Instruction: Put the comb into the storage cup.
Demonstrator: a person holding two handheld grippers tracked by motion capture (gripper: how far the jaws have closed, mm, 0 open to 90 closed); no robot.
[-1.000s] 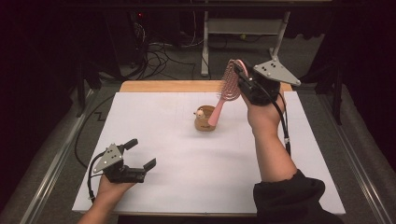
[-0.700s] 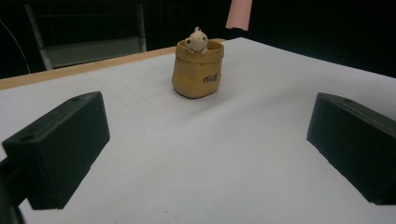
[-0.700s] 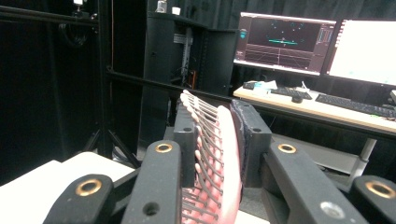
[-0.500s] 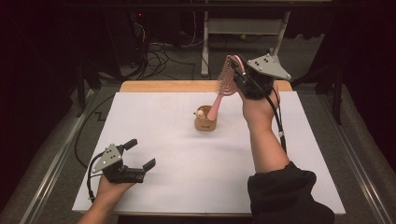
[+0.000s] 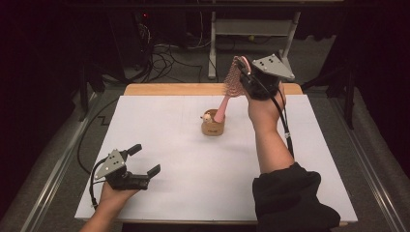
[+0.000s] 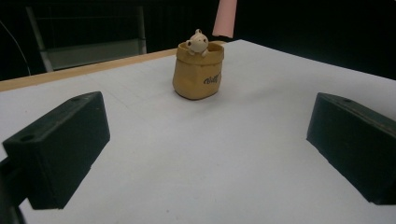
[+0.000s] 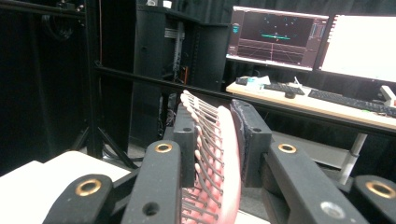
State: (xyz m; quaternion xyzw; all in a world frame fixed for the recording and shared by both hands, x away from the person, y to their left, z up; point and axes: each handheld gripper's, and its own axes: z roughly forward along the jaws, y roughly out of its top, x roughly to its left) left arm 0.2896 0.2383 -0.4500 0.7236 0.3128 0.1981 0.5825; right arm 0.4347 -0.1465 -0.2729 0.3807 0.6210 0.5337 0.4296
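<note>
A small tan pouch-shaped holder (image 5: 212, 127) with a little bear figure (image 6: 196, 41) on its rim stands mid-table. A pink hairbrush (image 5: 231, 89) slants up from it, handle end down at the holder's mouth. My right gripper (image 5: 244, 77) is shut on the brush's bristled head (image 7: 215, 158), held high over the far side of the table. My left gripper (image 5: 144, 160) rests near the front left of the white table (image 5: 183, 164), open, nothing between its jaws. In the left gripper view the holder (image 6: 197, 71) stands ahead, with the pink handle (image 6: 224, 18) just above it.
A wooden strip (image 5: 174, 89) runs along the table's far edge. Beyond it are cables on the floor and a metal stand (image 5: 212, 43). The right gripper view looks out at a desk with monitors (image 7: 299, 37) and keyboards.
My right hand has shifted slightly left and farther back with the brush, tilting it more. The left gripper has not moved.
</note>
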